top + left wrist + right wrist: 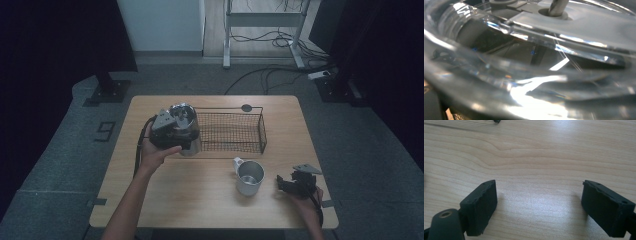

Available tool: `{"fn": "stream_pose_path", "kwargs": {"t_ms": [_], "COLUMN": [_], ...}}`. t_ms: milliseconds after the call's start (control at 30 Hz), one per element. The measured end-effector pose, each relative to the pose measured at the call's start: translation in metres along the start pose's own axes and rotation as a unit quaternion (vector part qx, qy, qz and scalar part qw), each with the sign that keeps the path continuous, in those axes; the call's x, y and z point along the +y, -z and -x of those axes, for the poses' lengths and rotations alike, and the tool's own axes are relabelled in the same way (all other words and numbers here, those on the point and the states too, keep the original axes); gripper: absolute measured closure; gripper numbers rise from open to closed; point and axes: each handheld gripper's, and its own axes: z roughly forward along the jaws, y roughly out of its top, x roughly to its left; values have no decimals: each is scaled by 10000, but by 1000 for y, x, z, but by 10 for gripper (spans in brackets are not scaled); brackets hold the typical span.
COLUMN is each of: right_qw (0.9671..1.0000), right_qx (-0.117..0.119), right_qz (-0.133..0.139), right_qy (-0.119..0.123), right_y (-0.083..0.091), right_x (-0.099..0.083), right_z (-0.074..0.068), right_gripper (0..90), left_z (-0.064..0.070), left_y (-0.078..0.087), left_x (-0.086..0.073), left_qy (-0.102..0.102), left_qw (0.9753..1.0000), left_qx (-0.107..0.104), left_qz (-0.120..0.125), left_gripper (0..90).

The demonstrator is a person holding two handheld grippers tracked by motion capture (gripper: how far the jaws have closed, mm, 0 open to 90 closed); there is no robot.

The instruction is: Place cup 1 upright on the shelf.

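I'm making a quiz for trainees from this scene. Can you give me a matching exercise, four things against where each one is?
Things:
1. glass jar
2. metal mug
3. wire basket
4. right gripper

Places:
A. resting at the table's near right edge, fingers apart
B. far middle of the table
C. held at the basket's left end
D. standing on the table in front of the basket

Pairs: 1-C, 2-D, 3-B, 4-A

Left gripper (172,131) jaws hidden behind the glass jar (186,127), their grip impossible to tell, jar (529,62) a close blur of glare cut off on all sides, wire basket (235,131) left end hidden behind jar.
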Motion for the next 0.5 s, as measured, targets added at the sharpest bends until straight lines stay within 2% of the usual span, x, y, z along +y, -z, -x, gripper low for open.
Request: {"fn": "stream_pose_path", "kwargs": {"t_ms": [100, 200, 500], "right_qw": [10000, 10000, 10000], "right_qx": [-1, -2, -8], "right_qz": [0, 2, 8], "right_qy": [0, 0, 3], "right_y": [0, 0, 0], "right_x": [0, 0, 0], "right_z": [0, 0, 0], "right_gripper": [132, 132, 133], "left_z": [0, 1, -4], "left_y": [-1, -3, -5], "left_x": [3, 5, 9], "left_qy": [-12, -55, -15], "left_qw": [10000, 10000, 10000], "left_qx": [-64, -48, -8], "left_qz": [18, 19, 27], "left_gripper": [43, 43, 43]}}
